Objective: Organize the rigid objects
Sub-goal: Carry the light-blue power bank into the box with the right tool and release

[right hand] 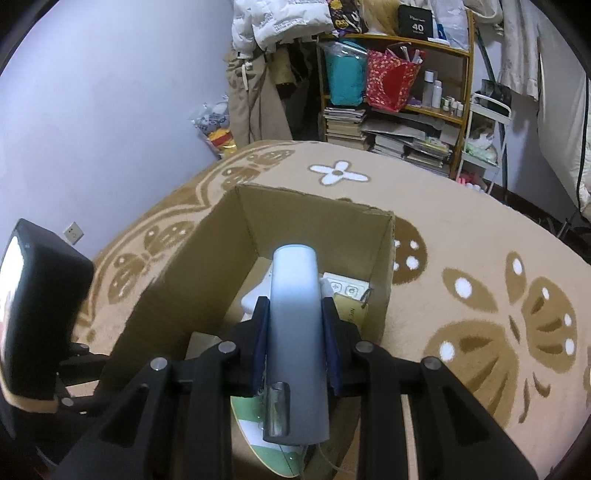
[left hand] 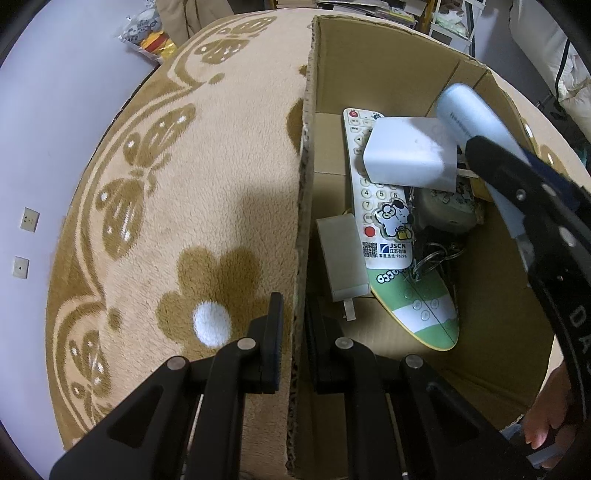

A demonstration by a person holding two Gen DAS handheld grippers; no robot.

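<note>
An open cardboard box (left hand: 369, 62) stands on a patterned blanket. My left gripper (left hand: 297, 332) is shut on the box's left wall, one finger outside and one inside. Over the box, my right gripper (right hand: 295, 332) is shut on a pale blue tube (right hand: 295, 295), which points forward and down. The left wrist view shows that tube (left hand: 469, 110) and the right gripper (left hand: 509, 162) at the box's right side. Inside lie a white remote (left hand: 364, 192), a white charger cube (left hand: 410, 155), a small grey adapter (left hand: 341, 254), a green-and-white oval board (left hand: 424, 306) and a cartoon-dog keychain (left hand: 393, 218).
The beige blanket (left hand: 184, 184) with brown butterflies and flowers spreads around the box (right hand: 177, 295). A lilac wall with sockets (left hand: 29, 219) is at the left, a snack bag (left hand: 147, 33) beside it. A crowded bookshelf (right hand: 399, 103) stands behind. A person's hand (left hand: 543, 424) shows at lower right.
</note>
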